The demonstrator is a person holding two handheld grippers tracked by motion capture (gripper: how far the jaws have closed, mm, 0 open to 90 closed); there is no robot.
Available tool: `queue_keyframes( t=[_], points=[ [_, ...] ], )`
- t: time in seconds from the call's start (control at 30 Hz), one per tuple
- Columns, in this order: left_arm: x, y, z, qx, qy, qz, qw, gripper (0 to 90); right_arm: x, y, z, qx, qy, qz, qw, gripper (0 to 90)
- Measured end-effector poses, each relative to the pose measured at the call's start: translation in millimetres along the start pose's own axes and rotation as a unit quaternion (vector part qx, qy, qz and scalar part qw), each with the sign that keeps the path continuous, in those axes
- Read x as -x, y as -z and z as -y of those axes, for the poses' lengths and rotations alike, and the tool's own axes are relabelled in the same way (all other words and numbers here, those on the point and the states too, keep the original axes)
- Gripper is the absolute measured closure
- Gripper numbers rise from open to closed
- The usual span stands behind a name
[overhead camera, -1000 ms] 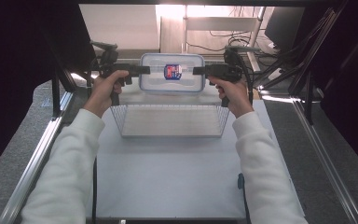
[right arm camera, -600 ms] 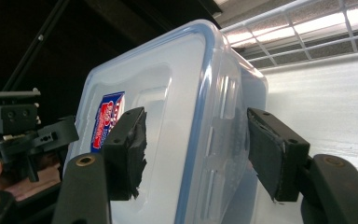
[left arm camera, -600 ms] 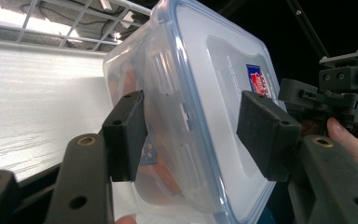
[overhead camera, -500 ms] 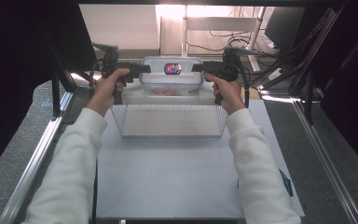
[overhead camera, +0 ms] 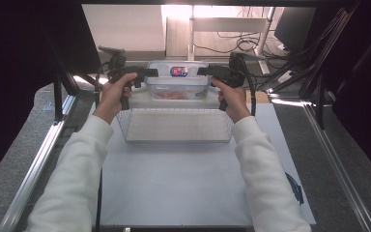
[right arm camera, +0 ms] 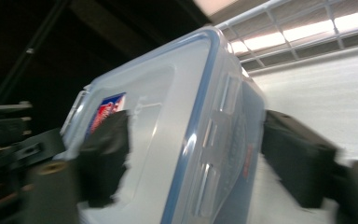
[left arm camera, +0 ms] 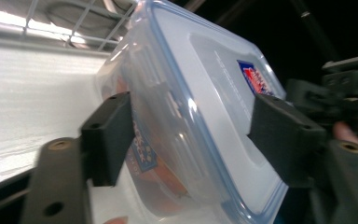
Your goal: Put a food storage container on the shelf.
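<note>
The left gripper [overhead camera: 147,73] is clamping the left end of a clear lidded box [overhead camera: 178,81], one jaw pressing the lid and the other the base, as the left gripper view shows with the box [left arm camera: 186,116] wedged between its two black jaws. The right gripper [overhead camera: 204,71] is gripping the box's right end the same way; in the right gripper view the box [right arm camera: 182,140] is sitting between the jaws, one on the lid, one on the underside.

The left hand [overhead camera: 113,92] is holding its gripper at about 10 o'clock from the table's middle, the right hand [overhead camera: 232,94] at about 2 o'clock. Between them, the box is hanging above the far rim of a wire basket [overhead camera: 174,126], at 12 o'clock from it. Its lid is carrying a red and blue label [overhead camera: 178,71], and something orange-red [overhead camera: 166,95] is showing through the wall.

The basket is standing on a white table [overhead camera: 183,183], toward the far edge. Both white sleeves [overhead camera: 72,174] are reaching in from 6 o'clock. A dark mark [overhead camera: 294,186] is lying at the table's 4 o'clock edge.
</note>
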State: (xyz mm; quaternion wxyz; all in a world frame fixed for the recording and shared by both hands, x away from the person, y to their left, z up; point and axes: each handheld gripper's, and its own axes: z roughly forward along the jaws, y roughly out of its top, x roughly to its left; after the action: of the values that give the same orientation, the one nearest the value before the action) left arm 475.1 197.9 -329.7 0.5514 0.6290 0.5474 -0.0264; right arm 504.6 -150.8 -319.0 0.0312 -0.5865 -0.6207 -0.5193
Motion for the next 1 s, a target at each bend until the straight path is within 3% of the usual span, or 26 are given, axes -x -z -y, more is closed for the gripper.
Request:
queue_keyframes(
  t=[0.07,0.27,0.4,0.5,0.57,0.8,0.87,0.93,1.0],
  points=[
    [10.9,6.5,2.5,0.024,-0.032,-0.021,0.999,20.6,-2.4,3.0,4.2,0.012,0.004,0.006,0.9999,12.6],
    [36.8,31.1,16.3,0.053,-0.101,-0.037,0.9927,15.4,-12.1,24.5,18.4,0.055,0.052,0.016,0.997,10.2],
    [43.5,48.7,37.4,0.061,-0.118,-0.032,0.9906,15.7,-17.0,41.5,27.7,0.057,0.079,0.007,0.9952,12.3],
    [45.5,59.7,57.2,0.054,-0.131,-0.027,0.9896,16.2,-20.5,54.2,37.3,0.059,0.103,0.007,0.9929,14.0],
    [47.0,64.2,68.3,0.045,-0.137,-0.022,0.9893,16.5,-24.7,63.3,46.0,0.063,0.124,0.005,0.9903,15.5],
    [56.2,77.4,110.4,0.022,-0.178,-0.026,0.9835,17.1,-45.9,98.8,81.9,0.052,0.2,-0.005,0.9785,16.6],
    [56.1,79.7,122.6,0.018,-0.178,-0.022,0.9836,17.2,-45.7,109.3,91.3,0.044,0.213,-0.008,0.9761,17.0],
    [53.4,81.5,135.4,0.01,-0.171,-0.012,0.9851,17.1,-41.3,119.5,100.9,0.036,0.227,-0.009,0.9731,17.6],
    [49.3,83.6,148.2,0.008,-0.166,-0.006,0.9861,17.2,-33.8,129.0,111.1,0.03,0.247,-0.009,0.9684,18.9]
  ],
)
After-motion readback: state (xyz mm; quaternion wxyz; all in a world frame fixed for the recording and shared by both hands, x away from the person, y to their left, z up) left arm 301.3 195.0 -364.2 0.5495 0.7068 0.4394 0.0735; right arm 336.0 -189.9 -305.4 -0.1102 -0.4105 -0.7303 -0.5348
